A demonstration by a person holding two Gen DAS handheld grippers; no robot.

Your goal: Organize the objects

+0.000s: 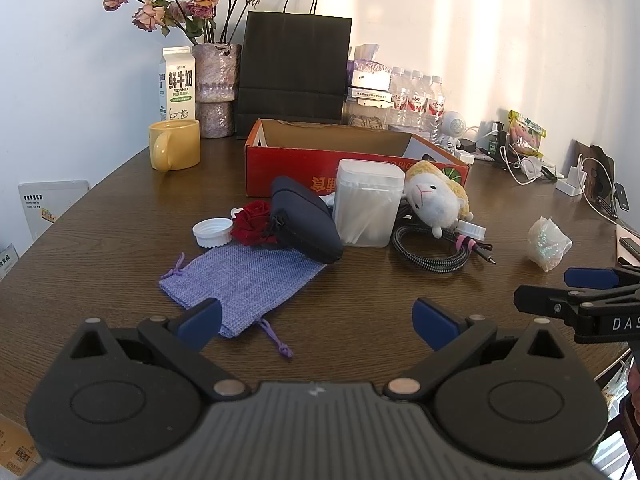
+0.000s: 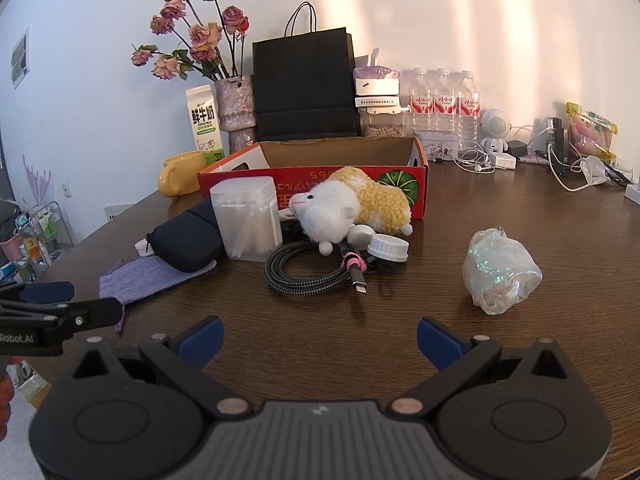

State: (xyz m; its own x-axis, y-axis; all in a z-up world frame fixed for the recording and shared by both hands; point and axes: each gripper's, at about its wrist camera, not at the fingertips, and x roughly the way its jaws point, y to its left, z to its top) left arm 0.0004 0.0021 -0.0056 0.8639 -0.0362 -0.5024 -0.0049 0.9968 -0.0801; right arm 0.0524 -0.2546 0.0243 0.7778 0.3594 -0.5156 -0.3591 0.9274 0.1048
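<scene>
Lavender pouch lies just above the wide-open, empty left gripper, long axis running toward upper right; right gripper, equally wide, sits farther off.

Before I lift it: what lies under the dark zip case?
The dark zip case rests on the purple pouch and leans against the red rose. What else lies beneath is covered.

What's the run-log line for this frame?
phase: pre-grasp | left gripper: open, empty, over purple pouch | right gripper: open, empty | red box: nothing visible inside | clutter on table
</scene>
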